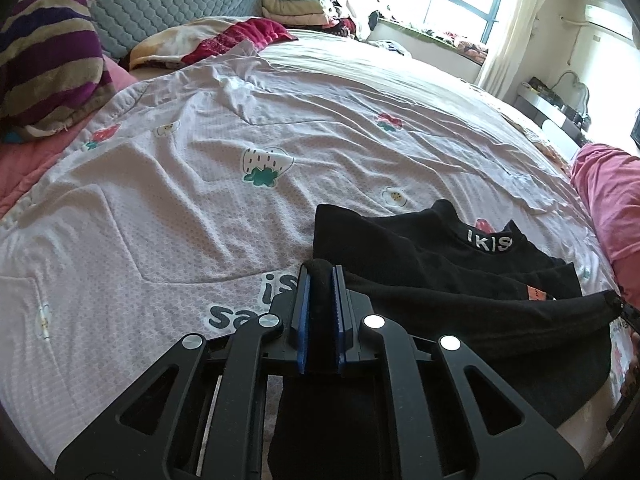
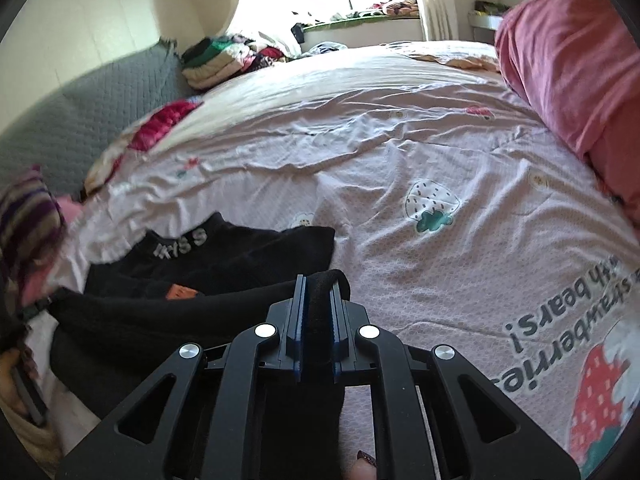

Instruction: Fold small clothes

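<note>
On a bed [image 1: 168, 216] spread with a strawberry-print quilt, a black garment [image 1: 440, 276] with a lettered collar lies near the foot edge. The left claw [image 1: 320, 276] and the right claw [image 2: 318, 284] each pinch a fold of the garment's black edge, lifting it over the flat part.

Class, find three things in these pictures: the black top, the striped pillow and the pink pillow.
black top [image 1: 400, 248], left wrist view, on the flat body below the collar.
striped pillow [image 1: 48, 68], left wrist view, on its middle stripes.
pink pillow [image 2: 572, 76], right wrist view, on its broad side.
</note>
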The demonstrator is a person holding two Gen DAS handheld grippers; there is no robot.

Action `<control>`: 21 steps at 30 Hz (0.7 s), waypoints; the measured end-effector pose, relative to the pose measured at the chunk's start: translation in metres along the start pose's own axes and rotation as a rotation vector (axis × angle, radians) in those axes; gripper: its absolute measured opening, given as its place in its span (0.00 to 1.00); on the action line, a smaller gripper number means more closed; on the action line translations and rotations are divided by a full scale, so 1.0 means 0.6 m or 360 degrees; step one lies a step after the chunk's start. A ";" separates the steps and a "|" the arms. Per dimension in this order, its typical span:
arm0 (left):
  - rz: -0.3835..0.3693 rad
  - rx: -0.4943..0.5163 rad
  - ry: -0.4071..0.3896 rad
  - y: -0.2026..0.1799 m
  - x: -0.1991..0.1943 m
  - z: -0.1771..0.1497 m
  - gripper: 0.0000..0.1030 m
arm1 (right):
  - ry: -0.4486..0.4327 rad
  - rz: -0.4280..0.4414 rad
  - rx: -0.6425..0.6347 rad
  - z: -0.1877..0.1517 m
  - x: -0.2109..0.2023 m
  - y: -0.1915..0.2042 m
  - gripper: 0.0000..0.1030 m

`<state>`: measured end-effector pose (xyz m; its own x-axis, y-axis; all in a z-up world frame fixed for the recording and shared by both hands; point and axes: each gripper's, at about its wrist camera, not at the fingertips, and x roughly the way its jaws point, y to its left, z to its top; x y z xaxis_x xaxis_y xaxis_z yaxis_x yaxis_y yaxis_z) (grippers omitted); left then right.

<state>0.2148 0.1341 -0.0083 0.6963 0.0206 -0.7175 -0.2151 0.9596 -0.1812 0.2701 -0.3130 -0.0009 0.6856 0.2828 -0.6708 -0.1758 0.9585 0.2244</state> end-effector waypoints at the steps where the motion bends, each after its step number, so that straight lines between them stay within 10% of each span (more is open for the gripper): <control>1: 0.0006 0.0003 -0.0002 -0.002 0.000 0.000 0.04 | -0.0002 -0.0001 -0.0001 -0.001 -0.001 0.000 0.11; 3: 0.0009 0.0003 -0.0014 -0.003 -0.003 0.001 0.04 | -0.0011 -0.0010 -0.0009 -0.001 -0.002 0.001 0.17; 6: 0.0023 0.0000 -0.0049 -0.004 -0.014 0.004 0.15 | -0.0082 -0.0082 -0.0041 0.001 -0.016 0.000 0.58; 21: 0.0075 0.0072 -0.0329 -0.030 -0.132 0.006 0.65 | -0.0361 0.0079 -0.0079 0.012 -0.110 0.014 0.63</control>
<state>0.1661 0.1162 0.0545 0.8128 0.1185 -0.5703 -0.2229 0.9678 -0.1167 0.2288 -0.3239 0.0503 0.8155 0.3199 -0.4823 -0.2440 0.9457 0.2146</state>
